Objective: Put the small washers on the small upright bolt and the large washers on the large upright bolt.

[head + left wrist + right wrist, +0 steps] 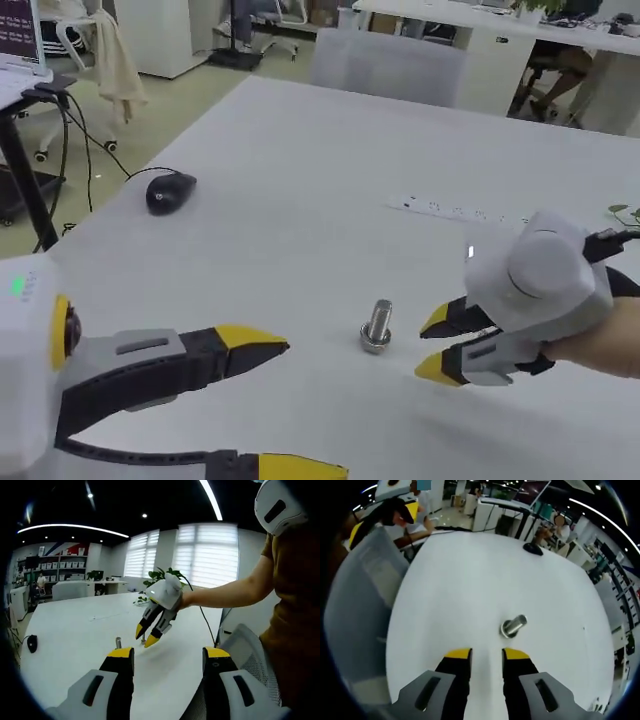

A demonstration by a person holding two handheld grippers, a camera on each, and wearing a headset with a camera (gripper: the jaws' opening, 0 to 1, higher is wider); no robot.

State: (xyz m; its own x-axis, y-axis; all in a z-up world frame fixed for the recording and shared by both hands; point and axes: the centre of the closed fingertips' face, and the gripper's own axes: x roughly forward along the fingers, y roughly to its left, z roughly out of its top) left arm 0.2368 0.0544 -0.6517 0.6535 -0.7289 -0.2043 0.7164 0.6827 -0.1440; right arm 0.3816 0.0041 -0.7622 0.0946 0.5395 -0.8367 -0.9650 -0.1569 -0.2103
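One steel bolt (377, 327) stands upright on the white table (300, 200), with a wider collar at its base; I cannot tell whether that collar is a washer. My right gripper (422, 348) hovers just right of the bolt, open, its yellow tips pointing at it with nothing between them. In the right gripper view the bolt (512, 626) lies just beyond and slightly right of the right gripper (487, 653). At the near left my left gripper (315, 408) is spread wide open and empty. The left gripper view has the left gripper (170, 652) facing the bolt (118, 642) and the right gripper (148, 635).
A black mouse (170, 190) with its cable lies at the table's far left. A white power strip (450, 210) lies behind the bolt. A grey chair (385, 65) stands at the far edge. A plant leaf (625, 212) pokes in at the right.
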